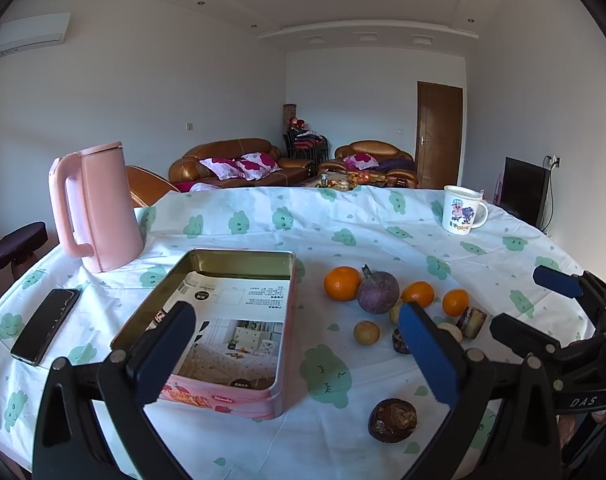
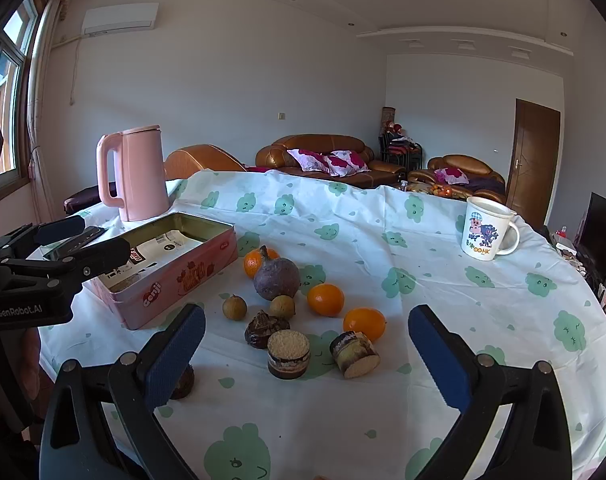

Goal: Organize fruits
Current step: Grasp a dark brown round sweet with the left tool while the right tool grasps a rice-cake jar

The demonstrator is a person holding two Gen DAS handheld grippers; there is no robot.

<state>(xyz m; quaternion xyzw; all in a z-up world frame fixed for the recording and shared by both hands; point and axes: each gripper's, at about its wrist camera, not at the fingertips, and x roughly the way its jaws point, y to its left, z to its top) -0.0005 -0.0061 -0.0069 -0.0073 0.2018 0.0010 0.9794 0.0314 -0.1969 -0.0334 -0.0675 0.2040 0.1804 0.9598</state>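
Observation:
An open pink tin box (image 1: pixel 231 396) (image 2: pixel 175 280) lined with printed paper stands on the table. Right of it lie three oranges (image 1: pixel 342 283) (image 2: pixel 325 299), a purple round fruit (image 1: pixel 377 292) (image 2: pixel 276 278), two small tan fruits (image 1: pixel 366 333) (image 2: pixel 234 307), dark brown water chestnuts (image 1: pixel 392 420) (image 2: pixel 263 328) and two short cut cane pieces (image 2: pixel 289 354). My left gripper (image 1: pixel 299 356) is open and empty, low over the box's near right corner. My right gripper (image 2: pixel 307 360) is open and empty just before the cane pieces; it also shows in the left wrist view (image 1: pixel 535 308).
A pink kettle (image 1: pixel 97 208) (image 2: pixel 137 174) stands behind the box. A black phone (image 1: pixel 47 330) lies left of the box. A cartoon mug (image 1: pixel 461 210) (image 2: pixel 487 234) stands far right. The table edge (image 1: pixel 7 292) curves away on both sides.

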